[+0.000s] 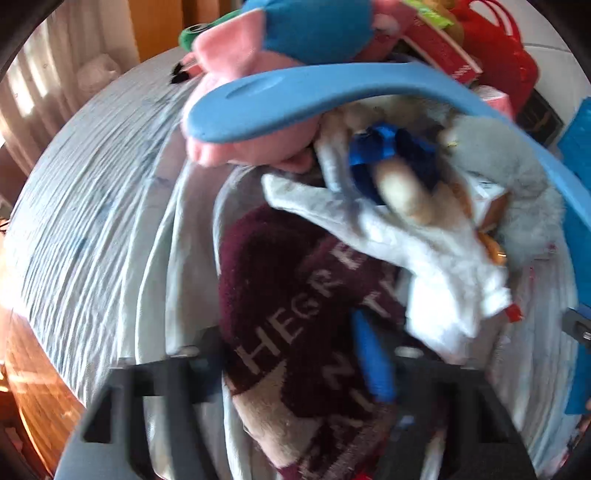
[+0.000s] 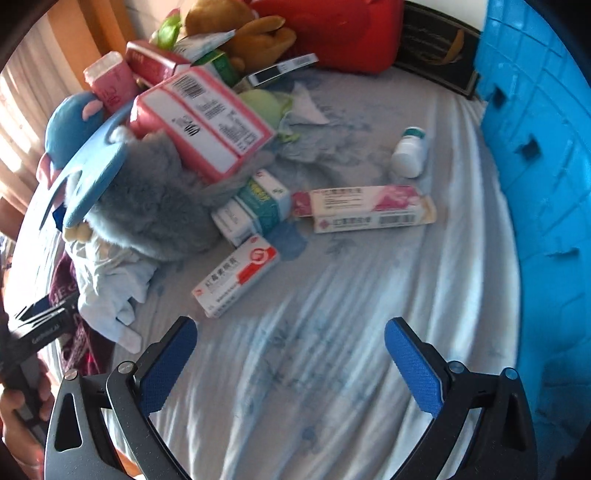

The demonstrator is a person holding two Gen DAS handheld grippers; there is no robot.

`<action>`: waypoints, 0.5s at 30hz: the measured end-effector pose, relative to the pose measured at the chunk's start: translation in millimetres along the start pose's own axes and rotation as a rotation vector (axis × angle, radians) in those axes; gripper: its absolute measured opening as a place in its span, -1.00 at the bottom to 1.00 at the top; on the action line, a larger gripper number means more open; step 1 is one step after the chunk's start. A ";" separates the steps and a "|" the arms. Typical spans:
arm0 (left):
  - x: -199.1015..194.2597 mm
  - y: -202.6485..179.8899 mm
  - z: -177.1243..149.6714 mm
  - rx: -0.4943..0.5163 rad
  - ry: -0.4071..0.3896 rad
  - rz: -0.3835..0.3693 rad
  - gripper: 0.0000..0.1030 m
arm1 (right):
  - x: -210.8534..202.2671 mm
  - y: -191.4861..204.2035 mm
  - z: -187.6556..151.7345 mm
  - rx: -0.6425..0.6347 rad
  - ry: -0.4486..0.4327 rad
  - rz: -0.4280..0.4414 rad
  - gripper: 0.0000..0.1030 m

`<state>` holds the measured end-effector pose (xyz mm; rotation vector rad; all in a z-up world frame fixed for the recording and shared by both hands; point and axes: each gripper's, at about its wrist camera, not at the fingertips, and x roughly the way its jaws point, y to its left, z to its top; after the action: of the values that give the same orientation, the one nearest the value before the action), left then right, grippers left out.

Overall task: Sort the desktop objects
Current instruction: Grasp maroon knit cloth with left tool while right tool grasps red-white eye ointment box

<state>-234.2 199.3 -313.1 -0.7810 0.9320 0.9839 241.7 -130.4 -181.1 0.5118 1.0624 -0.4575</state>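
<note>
Though maroon towel [image 1: 295, 295] buries left hand-held gripper [image 1: 373, 369] (grip unreadable), right hand-held gripper [image 2: 291, 354] gapes wide.

On your right view, the sheet-covered worktop [image 2: 332, 332] runs ahead of you, with the bin wall [image 2: 546, 166] along its right edge. A bottle [image 2: 408, 153] lies near that wall, and a long box [image 2: 369, 210] lies just before it. Left of the long box, small boxes [image 2: 255, 210] sit stacked together, and one more box [image 2: 236, 277] lies nearer you. A plush toy [image 2: 155, 206] sits left of them, with a big box [image 2: 207, 125] leaning on it and a hanger [image 2: 92, 173] across its left side. Cloths [image 2: 110, 288] spill before the toy. At the back, a bag [image 2: 332, 33] stands behind more boxes and toys.

On your left view, a towel [image 1: 295, 314] lies under the cloths.
</note>
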 end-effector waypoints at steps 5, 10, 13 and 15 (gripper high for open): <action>-29.4 -1.4 -6.7 0.064 -0.063 0.052 -0.56 | 15.0 20.1 5.9 -0.025 0.032 0.026 0.94; -67.0 10.2 -6.6 0.042 -0.121 0.052 -0.56 | 29.0 41.1 10.0 -0.044 0.040 0.020 0.34; -82.2 14.2 -4.7 0.029 -0.144 0.074 -0.74 | 42.4 43.6 12.4 -0.017 0.052 0.019 0.33; -98.6 13.7 -3.7 0.063 -0.192 0.094 -0.99 | 46.8 43.4 12.3 -0.017 0.056 0.006 -0.04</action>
<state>-273.0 168.0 -226.8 -0.5829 0.8345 1.0861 295.0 -108.3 -211.0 0.5151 1.1168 -0.4302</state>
